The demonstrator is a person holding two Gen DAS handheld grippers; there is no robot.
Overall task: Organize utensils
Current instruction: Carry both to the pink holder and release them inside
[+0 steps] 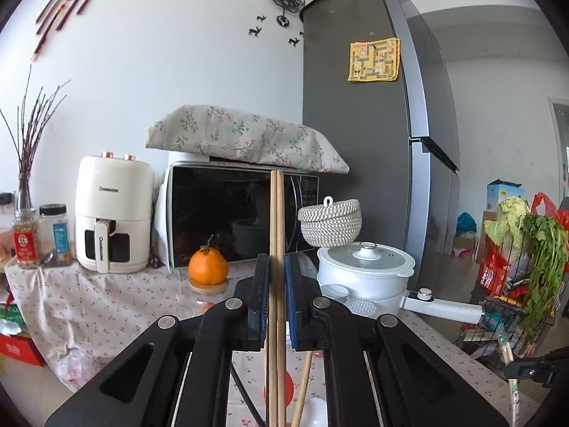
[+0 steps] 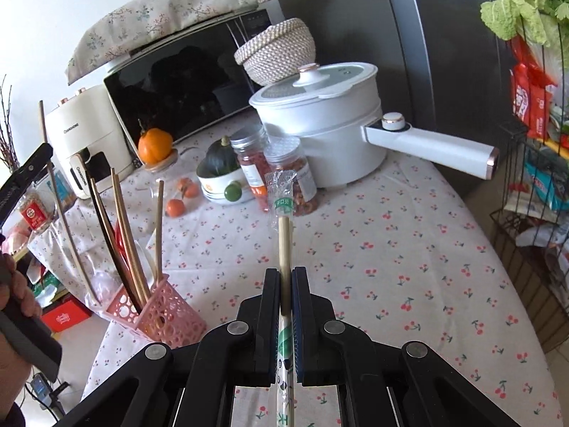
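left tongs [image 1: 276,277] clamped on upright chopsticks [image 1: 276,213] | right tongs [image 2: 285,284] clamped on wrapped chopsticks [image 2: 284,245], held above counter [image 2: 373,249] | pink holder [image 2: 163,313] seen near left, with utensils

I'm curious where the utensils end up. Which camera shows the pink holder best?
The right wrist view: the pink holder stands in plain sight on the tablecloth at lower left, several chopsticks sticking out of it. The left wrist view does not show the holder.
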